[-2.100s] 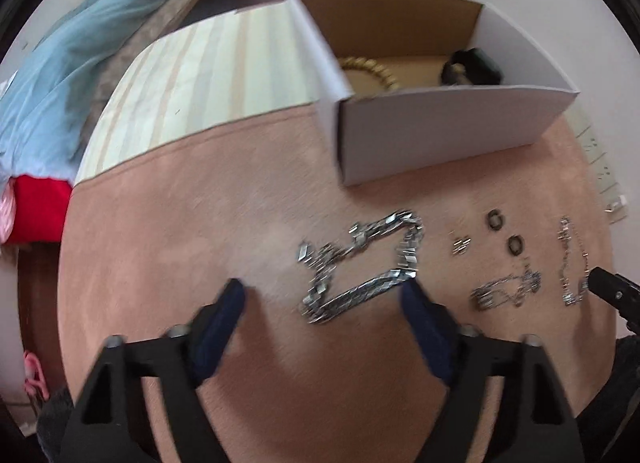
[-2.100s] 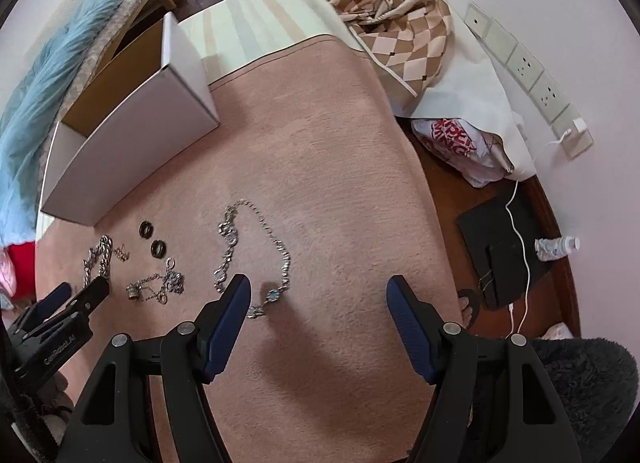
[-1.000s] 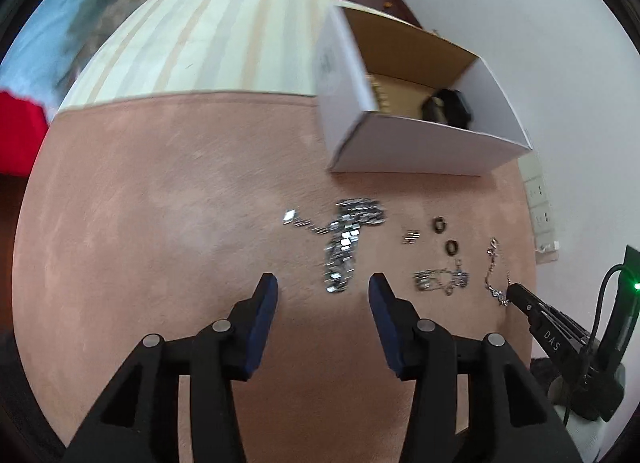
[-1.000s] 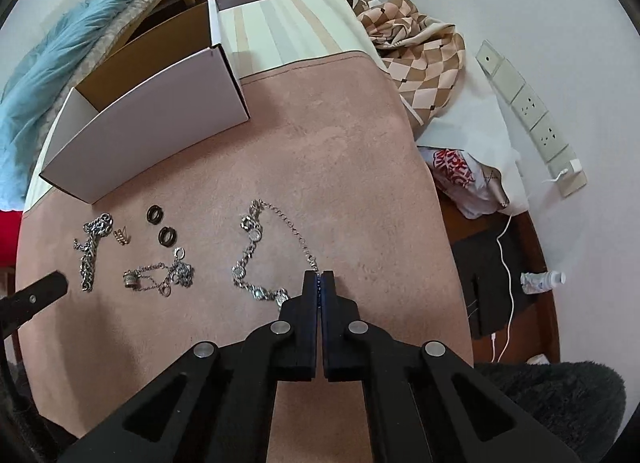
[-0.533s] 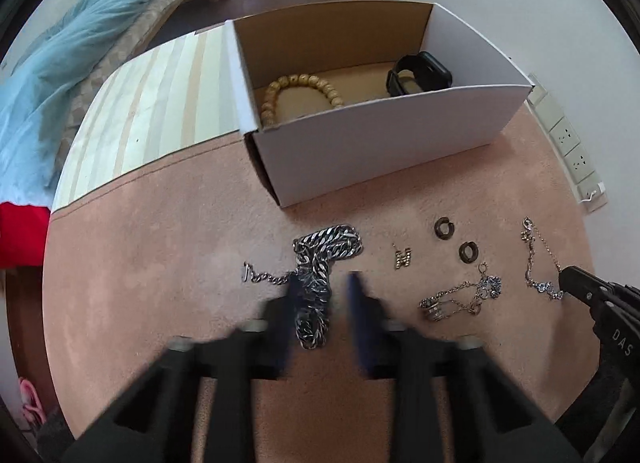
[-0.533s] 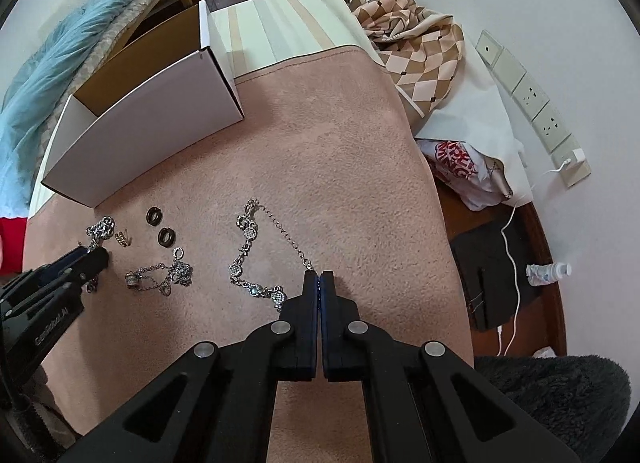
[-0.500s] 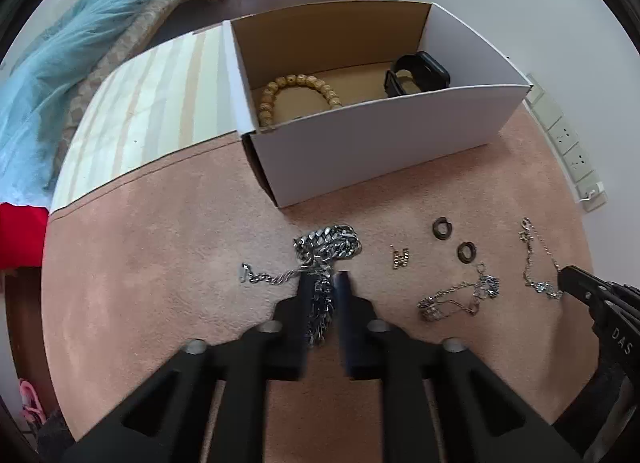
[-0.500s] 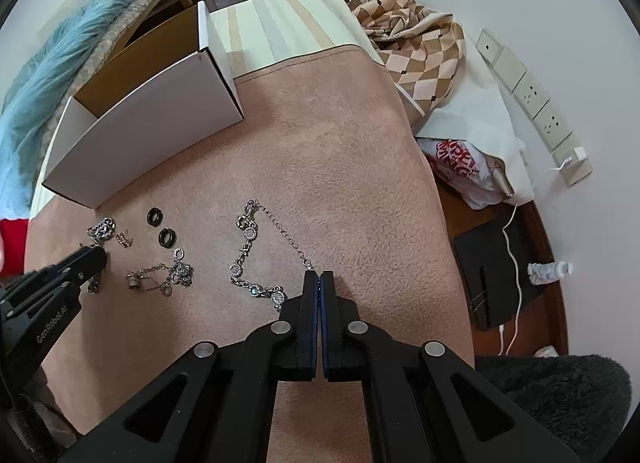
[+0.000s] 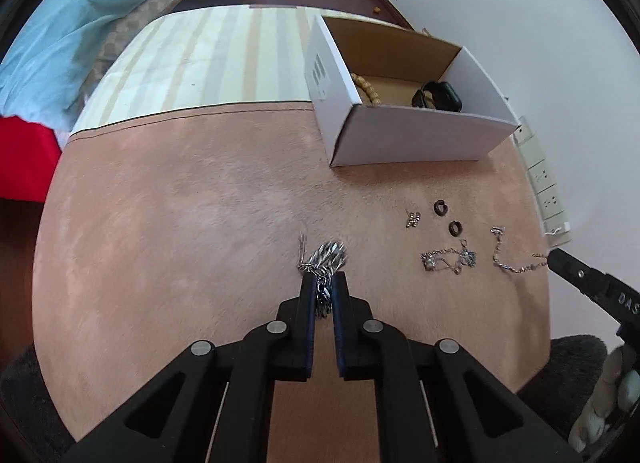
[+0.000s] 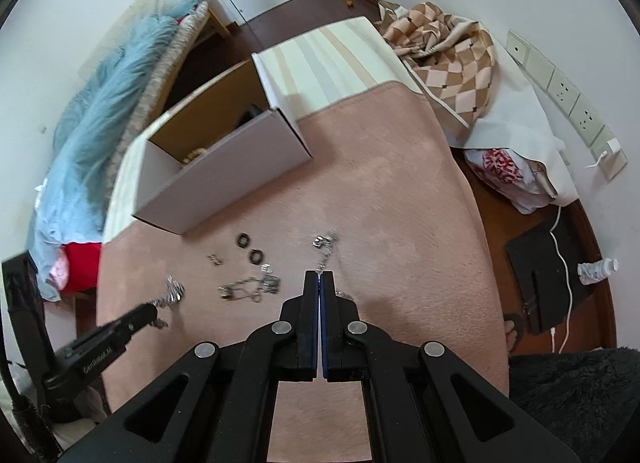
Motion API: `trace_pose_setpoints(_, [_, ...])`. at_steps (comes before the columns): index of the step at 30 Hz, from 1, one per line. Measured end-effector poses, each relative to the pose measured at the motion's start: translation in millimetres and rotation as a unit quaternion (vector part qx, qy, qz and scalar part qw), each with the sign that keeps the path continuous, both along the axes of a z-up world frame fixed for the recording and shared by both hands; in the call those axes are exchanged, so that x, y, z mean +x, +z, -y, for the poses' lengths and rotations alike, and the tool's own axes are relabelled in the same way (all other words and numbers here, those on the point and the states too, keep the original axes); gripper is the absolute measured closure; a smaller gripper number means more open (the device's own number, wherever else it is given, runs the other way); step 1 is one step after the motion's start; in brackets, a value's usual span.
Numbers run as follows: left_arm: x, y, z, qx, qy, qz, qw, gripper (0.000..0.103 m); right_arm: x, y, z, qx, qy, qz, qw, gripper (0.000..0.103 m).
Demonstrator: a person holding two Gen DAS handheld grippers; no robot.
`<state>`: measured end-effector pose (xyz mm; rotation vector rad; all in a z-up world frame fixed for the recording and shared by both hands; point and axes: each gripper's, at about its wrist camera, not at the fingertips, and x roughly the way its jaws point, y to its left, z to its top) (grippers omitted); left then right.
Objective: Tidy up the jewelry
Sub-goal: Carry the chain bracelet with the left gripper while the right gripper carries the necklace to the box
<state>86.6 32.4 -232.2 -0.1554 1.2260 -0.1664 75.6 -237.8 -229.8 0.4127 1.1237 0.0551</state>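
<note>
My left gripper [image 9: 324,283] is shut on a chunky silver chain bracelet [image 9: 325,257], lifted off the pink cloth; the chain also shows in the right wrist view [image 10: 170,293]. My right gripper [image 10: 319,276] is shut on a thin silver charm chain [image 10: 325,249], which hangs from its tips; the same chain shows in the left wrist view [image 9: 514,259]. On the cloth lie two dark rings [image 9: 440,208], a small pendant [image 9: 413,219] and a tangled thin chain [image 9: 448,259]. A white cardboard box [image 9: 416,139] holds a wooden bead bracelet [image 9: 366,89] and a black band [image 9: 438,97].
The pink cloth [image 9: 180,203] covers a bed with a striped sheet [image 9: 208,59]. A blue blanket [image 9: 60,23] lies left. A checked cloth [image 10: 444,47] and a plastic bag [image 10: 506,173] lie right, wall sockets [image 10: 568,99] behind.
Both grippers closed from open: the left one on the chunky chain, the right one on the thin charm chain. Both chains have since been lifted and bunched.
</note>
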Motion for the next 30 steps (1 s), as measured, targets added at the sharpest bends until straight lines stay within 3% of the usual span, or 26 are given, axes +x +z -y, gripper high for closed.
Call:
trace_pose_setpoints(6, [-11,29,-12,-0.025,-0.006,0.017,0.9995,0.098,3,21,-3,0.03,0.012,0.013,0.999,0.103])
trace_pose_setpoints(15, [11,88,-3,-0.063,-0.016,0.061,0.996,0.098,21,77,-18,0.056,0.056,0.057,0.995,0.103])
trace_pose_setpoints(20, [45,127,2,-0.084,-0.029,0.092,0.9918,0.098,52,120,-26,0.06,0.081,0.092,0.991,0.103])
trace_pose_setpoints(23, [69,141,9,-0.077,-0.041,0.108,0.9903,0.098,78,138,-36,0.044,0.099,0.106,0.988,0.103])
trace_pose_setpoints(30, [132,131,18,-0.063,-0.055,0.095,0.992,0.098,150,132,-54,0.004,0.128,0.082,0.988,0.103])
